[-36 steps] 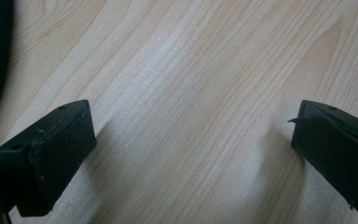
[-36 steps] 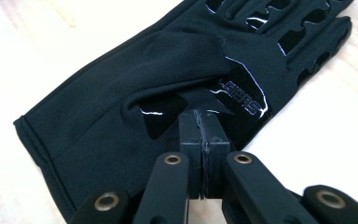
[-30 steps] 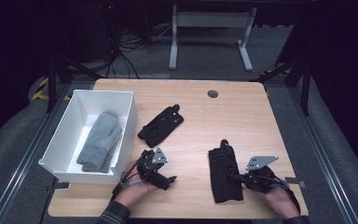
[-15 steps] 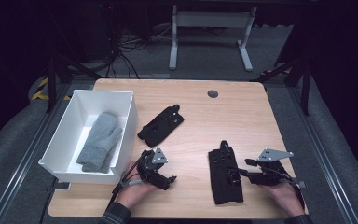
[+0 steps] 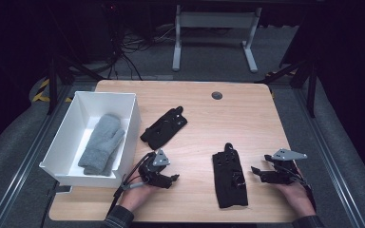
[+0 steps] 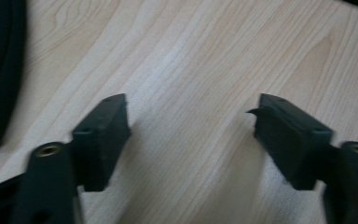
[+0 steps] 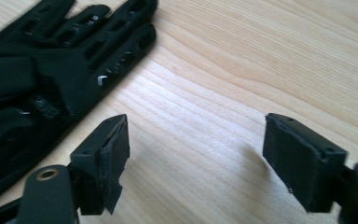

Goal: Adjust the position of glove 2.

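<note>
Backed off rightward from the black glove [image 5: 229, 178], right tongs [image 5: 258, 172] just spreading, nothing between them. Left tongs [image 5: 173, 179] spread too though just narrowing, empty over bare counter [image 5: 209, 123]. Near glove left flat between both tongs; second black glove [image 5: 164, 128] mid-counter. Grey mitten [image 5: 100, 144] already in white bin [image 5: 129, 124]; two gloves probably still to go.

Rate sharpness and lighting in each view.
High view: wooden table evenly lit, surroundings dark, picture soft. Left gripper view: jaws and wood grain smeared, out of focus. Right gripper view: brighter and crisper, the black glove shows small glints, jaws cast soft shadows.
</note>
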The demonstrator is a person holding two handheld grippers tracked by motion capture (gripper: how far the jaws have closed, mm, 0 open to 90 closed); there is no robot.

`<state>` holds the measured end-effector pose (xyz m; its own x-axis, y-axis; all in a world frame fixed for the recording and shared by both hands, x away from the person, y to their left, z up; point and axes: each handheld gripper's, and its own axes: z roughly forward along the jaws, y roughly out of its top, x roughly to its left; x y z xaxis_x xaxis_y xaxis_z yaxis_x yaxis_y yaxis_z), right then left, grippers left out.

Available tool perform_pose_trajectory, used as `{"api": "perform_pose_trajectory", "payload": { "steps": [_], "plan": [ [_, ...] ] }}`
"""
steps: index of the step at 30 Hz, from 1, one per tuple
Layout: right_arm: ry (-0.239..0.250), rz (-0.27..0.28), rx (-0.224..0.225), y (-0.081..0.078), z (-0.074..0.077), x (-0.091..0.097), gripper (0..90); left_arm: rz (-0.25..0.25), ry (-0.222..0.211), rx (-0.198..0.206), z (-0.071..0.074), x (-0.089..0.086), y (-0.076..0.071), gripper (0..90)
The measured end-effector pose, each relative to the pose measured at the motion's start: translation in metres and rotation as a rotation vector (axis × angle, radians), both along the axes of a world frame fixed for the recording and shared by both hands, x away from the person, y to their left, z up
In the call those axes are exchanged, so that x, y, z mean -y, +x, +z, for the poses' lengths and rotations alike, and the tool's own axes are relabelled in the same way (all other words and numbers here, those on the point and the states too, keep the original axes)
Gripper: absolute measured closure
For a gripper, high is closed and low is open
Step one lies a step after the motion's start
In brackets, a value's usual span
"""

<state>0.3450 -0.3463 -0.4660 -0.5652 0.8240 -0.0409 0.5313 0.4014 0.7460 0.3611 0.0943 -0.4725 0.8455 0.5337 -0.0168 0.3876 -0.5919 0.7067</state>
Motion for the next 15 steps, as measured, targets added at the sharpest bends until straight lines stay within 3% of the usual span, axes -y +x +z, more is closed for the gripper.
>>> {"api": "perform_pose_trajectory", "payload": {
  "steps": [7,9,11,15],
  "plan": [
    [0.009,-0.005,-0.015,0.001,-0.003,0.000,18.1,0.073,0.024,-0.013,0.006,0.001,0.003,72.2],
    [0.009,-0.004,-0.016,0.001,-0.003,-0.001,17.5,0.097,0.014,-0.019,0.009,0.002,0.006,83.8],
    [0.009,-0.002,-0.015,0.001,-0.003,-0.001,17.4,0.115,-0.014,-0.031,0.014,0.003,0.009,89.5],
    [0.008,-0.001,-0.015,0.001,-0.003,-0.001,17.2,0.145,-0.022,-0.029,0.024,0.009,0.016,89.9]
  ]
}}
